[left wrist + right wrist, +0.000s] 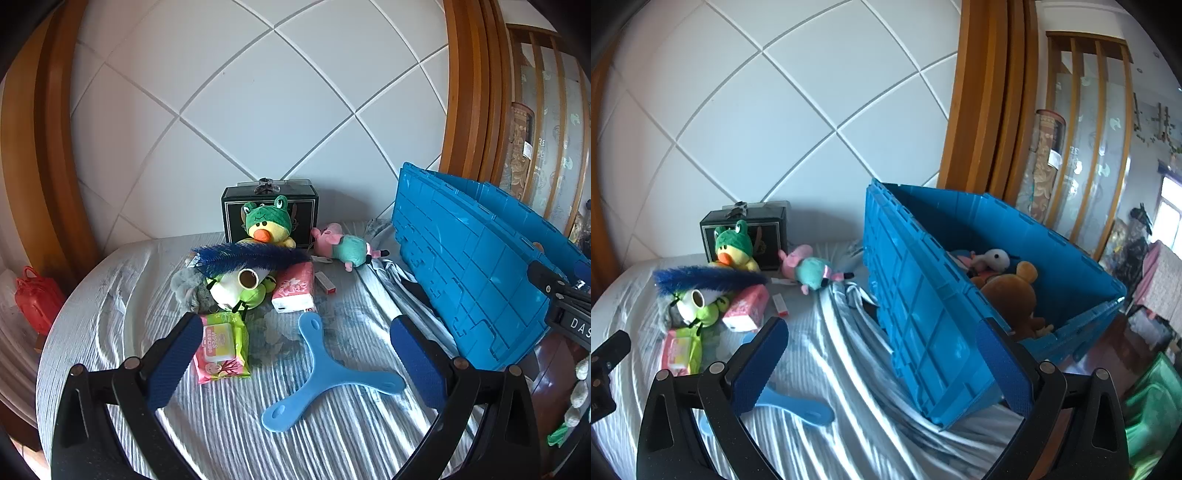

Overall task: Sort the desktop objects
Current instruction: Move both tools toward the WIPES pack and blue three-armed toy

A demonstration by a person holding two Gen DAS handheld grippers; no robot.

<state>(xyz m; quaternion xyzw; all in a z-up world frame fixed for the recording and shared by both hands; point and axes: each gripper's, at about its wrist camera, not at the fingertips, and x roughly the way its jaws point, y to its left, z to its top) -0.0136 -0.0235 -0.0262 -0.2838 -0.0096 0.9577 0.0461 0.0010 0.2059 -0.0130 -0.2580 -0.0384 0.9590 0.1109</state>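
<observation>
Your left gripper (295, 354) and right gripper (882, 363) both gape wide, empty; the blue boomerang (325, 373) lies near the bed's (110, 295) front edge.

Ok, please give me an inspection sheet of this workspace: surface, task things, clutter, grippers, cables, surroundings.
Surface: striped grey cloth, wrinkled, covers the table.
Job's things: blue crate holds a brown bear and a white plush. On the cloth: blue tri-wing toy, wipes pack, tissue pack, duck plush, pink pig plush, blue brush.
Clutter: black box behind the duck plush.
Grippers: left gripper open above the tri-wing toy; right gripper open, empty.
Cables: nothing seen.
Surroundings: white tiled wall, wooden frame.
</observation>
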